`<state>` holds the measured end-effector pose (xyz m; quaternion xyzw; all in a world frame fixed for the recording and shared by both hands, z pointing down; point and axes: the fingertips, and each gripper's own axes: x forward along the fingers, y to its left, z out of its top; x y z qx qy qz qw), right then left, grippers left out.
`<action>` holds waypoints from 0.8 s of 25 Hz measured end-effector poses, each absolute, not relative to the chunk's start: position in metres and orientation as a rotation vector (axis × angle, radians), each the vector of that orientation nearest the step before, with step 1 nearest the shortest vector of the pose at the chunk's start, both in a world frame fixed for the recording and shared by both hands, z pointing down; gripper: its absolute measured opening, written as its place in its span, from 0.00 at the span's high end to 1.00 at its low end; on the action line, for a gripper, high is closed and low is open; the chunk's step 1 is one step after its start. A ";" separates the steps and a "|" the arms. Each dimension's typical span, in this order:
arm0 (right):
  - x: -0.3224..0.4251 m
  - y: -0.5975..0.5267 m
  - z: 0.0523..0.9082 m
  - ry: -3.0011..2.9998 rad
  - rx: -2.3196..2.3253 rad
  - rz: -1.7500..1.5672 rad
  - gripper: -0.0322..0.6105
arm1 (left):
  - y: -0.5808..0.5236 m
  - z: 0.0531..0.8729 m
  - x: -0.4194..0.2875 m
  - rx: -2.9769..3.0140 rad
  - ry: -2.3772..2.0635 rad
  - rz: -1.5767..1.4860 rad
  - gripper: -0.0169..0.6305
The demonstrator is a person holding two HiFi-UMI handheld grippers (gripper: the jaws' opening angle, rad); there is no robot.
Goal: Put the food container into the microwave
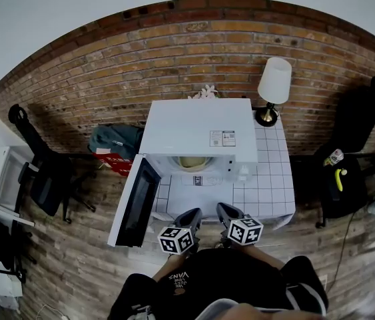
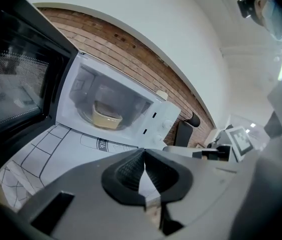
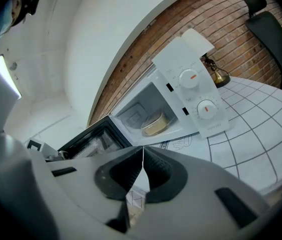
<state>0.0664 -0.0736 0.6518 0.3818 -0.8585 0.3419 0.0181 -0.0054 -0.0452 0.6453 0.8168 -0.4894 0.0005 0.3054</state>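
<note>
A pale yellow food container sits inside the white microwave on its turntable. The microwave door hangs open to the left. My left gripper is shut with nothing between its jaws, held in front of the microwave near the table's front edge. Beside it my right gripper is also shut and empty. Both are well back from the container.
The microwave stands on a white tiled table against a brick wall. A lamp stands at the table's back right. Black chairs flank the table, and a dark bag lies on the floor at left.
</note>
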 end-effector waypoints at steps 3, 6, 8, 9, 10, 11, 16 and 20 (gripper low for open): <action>0.059 -0.067 0.647 -2.671 1.200 1.045 0.94 | -0.038 0.639 -0.013 2.197 -1.288 0.026 0.95; 0.048 -0.058 0.645 -2.674 1.202 1.023 0.94 | -0.029 0.634 -0.021 2.218 -1.273 0.020 0.95; 0.042 -0.053 0.644 -2.675 1.205 1.002 0.94 | -0.025 0.632 -0.024 2.236 -1.260 0.024 0.95; 0.040 -0.050 0.642 -2.676 1.207 0.993 0.94 | -0.023 0.631 -0.025 2.245 -1.254 0.028 0.95; 0.037 -0.048 0.641 -2.676 1.210 0.987 0.94 | -0.021 0.630 -0.026 2.253 -1.248 0.031 0.95; 0.035 -0.046 0.640 -2.676 1.214 0.985 0.94 | -0.019 0.629 -0.028 2.260 -1.242 0.033 0.95; 0.029 -0.032 0.634 -2.670 1.255 0.955 0.94 | -0.007 0.627 -0.041 2.283 -1.227 0.038 0.95; 0.026 -0.020 0.628 -2.665 1.294 0.930 0.94 | 0.003 0.624 -0.048 2.298 -1.210 0.033 0.95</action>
